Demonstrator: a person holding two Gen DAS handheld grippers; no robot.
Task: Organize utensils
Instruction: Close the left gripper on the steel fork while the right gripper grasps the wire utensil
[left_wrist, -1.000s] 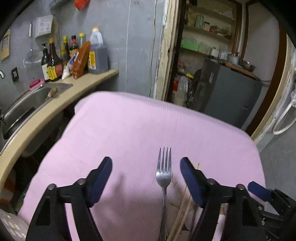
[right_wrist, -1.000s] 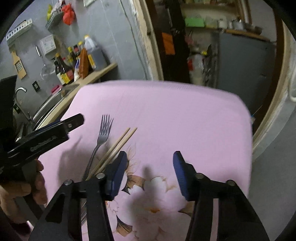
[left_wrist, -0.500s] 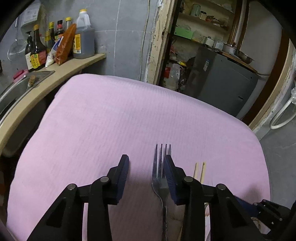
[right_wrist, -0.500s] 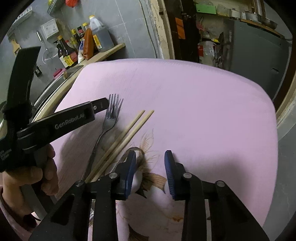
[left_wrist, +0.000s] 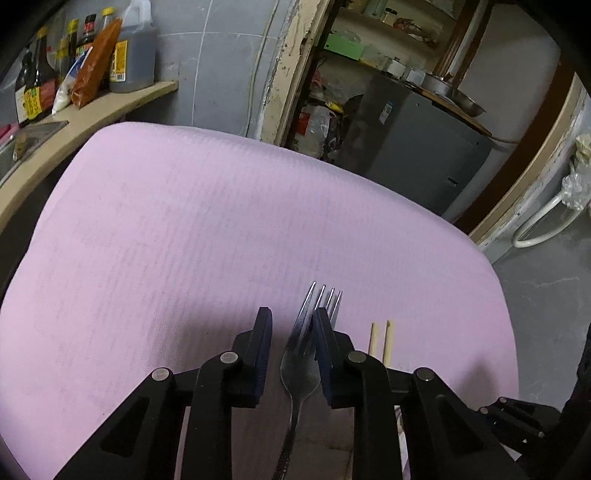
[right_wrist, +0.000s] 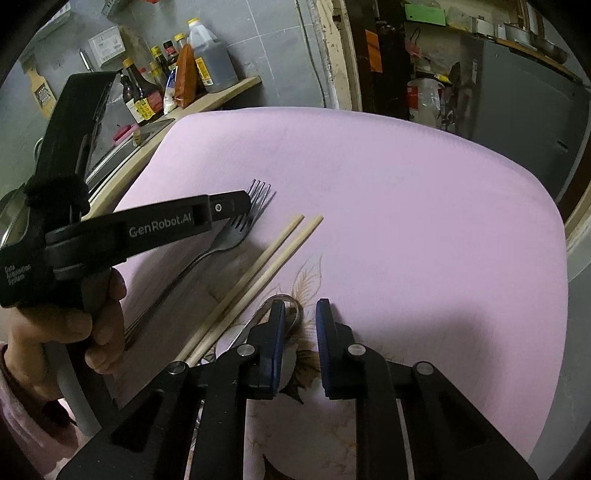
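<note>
Our left fingers (left_wrist: 263, 354) have just been closing around the fork (left_wrist: 301, 365), right fingers (right_wrist: 324, 347) narrowing beside the spoon (right_wrist: 291, 314) (neither pinched yet); sorting barely begun.

You had a pale pink cloth-covered table (right_wrist: 406, 206) with a brown flower print, a silver metal fork (left_wrist: 301, 365), tan wooden chopsticks (right_wrist: 258, 277), and blue-padded black fingers (right_wrist: 325, 332).

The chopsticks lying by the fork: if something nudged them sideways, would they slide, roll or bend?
The chopsticks look like thin, straight wood, so probably stiff and light. Lying loose on the pink cloth, the two would likely separate; whether they roll depends on their cross-section, which I cannot tell. The cloth may drag on them.
</note>
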